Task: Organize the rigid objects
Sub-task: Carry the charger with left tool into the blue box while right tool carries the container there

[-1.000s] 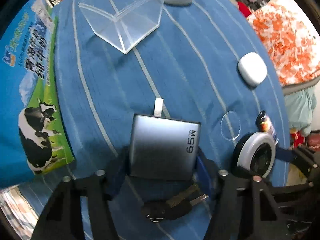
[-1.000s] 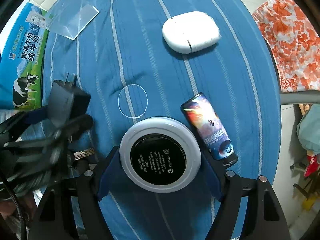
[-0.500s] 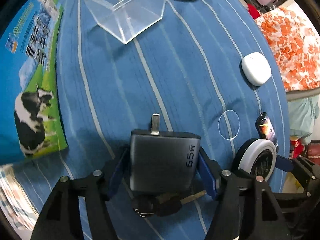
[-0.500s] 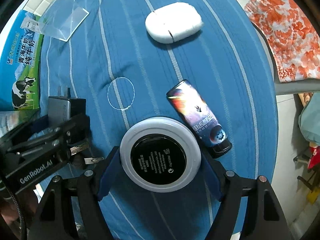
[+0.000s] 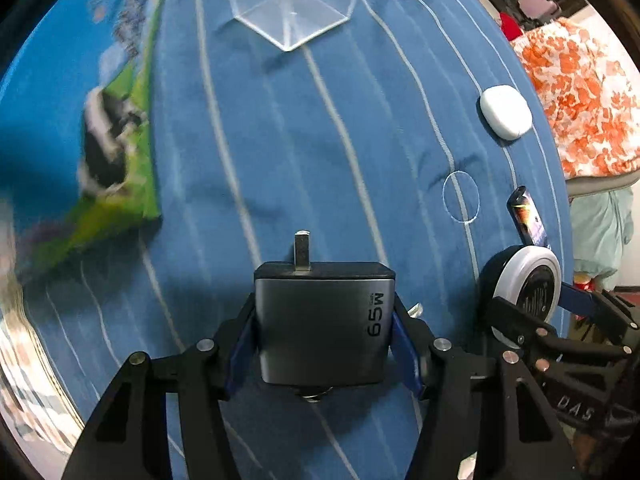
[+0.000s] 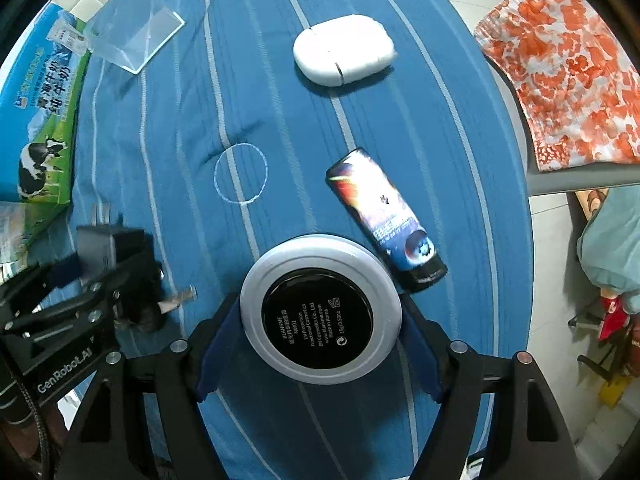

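Observation:
My left gripper (image 5: 324, 314) is closing, and its blue pads press on both sides of a grey 65W charger (image 5: 320, 332) with its prongs pointing away. From the right wrist, that left gripper (image 6: 108, 280) and the charger (image 6: 100, 240) hang just above the blue striped cloth. Keys (image 6: 176, 300) lie under them. My right gripper (image 6: 320, 304) is shut on a round white compact with a black face (image 6: 318, 314). The compact (image 5: 528, 292) also shows at the right edge of the left wrist view.
A clear acrylic box (image 5: 288, 12) stands at the back, with a milk carton (image 6: 36, 120) on the left. A white case (image 6: 344, 50), a dark printed tube (image 6: 386, 216) and a chalk circle (image 6: 240, 178) lie on the cloth. An orange floral cloth (image 6: 560, 60) lies beyond the right edge.
The left pads have closed in against the charger's sides. The left gripper has shifted, so the keys are now almost hidden under the charger. The right gripper still holds the compact.

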`<action>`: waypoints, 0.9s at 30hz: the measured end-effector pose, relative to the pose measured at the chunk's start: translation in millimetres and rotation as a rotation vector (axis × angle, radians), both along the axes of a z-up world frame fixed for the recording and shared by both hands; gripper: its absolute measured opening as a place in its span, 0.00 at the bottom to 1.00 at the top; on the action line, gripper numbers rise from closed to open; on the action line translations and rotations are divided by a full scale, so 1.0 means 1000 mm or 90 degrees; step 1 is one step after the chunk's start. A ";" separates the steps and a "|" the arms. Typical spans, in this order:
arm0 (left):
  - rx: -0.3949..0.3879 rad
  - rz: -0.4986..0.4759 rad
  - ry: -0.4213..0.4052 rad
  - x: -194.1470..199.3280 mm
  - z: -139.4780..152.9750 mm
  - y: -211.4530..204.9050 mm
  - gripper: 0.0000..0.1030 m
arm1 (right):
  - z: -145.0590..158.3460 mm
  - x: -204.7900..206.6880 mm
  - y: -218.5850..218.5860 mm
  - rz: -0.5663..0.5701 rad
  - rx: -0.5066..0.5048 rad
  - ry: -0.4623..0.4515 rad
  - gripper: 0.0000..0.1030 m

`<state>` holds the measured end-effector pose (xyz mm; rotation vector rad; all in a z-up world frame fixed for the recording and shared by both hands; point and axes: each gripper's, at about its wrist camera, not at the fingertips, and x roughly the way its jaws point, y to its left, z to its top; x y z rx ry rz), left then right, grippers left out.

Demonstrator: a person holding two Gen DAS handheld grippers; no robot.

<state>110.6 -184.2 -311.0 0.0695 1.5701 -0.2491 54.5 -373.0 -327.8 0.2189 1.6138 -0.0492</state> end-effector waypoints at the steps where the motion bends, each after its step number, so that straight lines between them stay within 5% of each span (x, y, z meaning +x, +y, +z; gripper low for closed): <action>1: 0.000 0.003 -0.004 -0.002 0.001 0.000 0.55 | 0.003 -0.001 0.001 0.000 -0.001 -0.005 0.75; 19: -0.090 0.036 -0.165 -0.006 0.125 0.056 0.55 | 0.115 0.013 0.063 0.044 0.039 -0.138 0.75; 27: -0.106 0.079 -0.233 -0.001 0.188 0.129 0.55 | 0.187 0.034 0.113 0.086 0.058 -0.221 0.75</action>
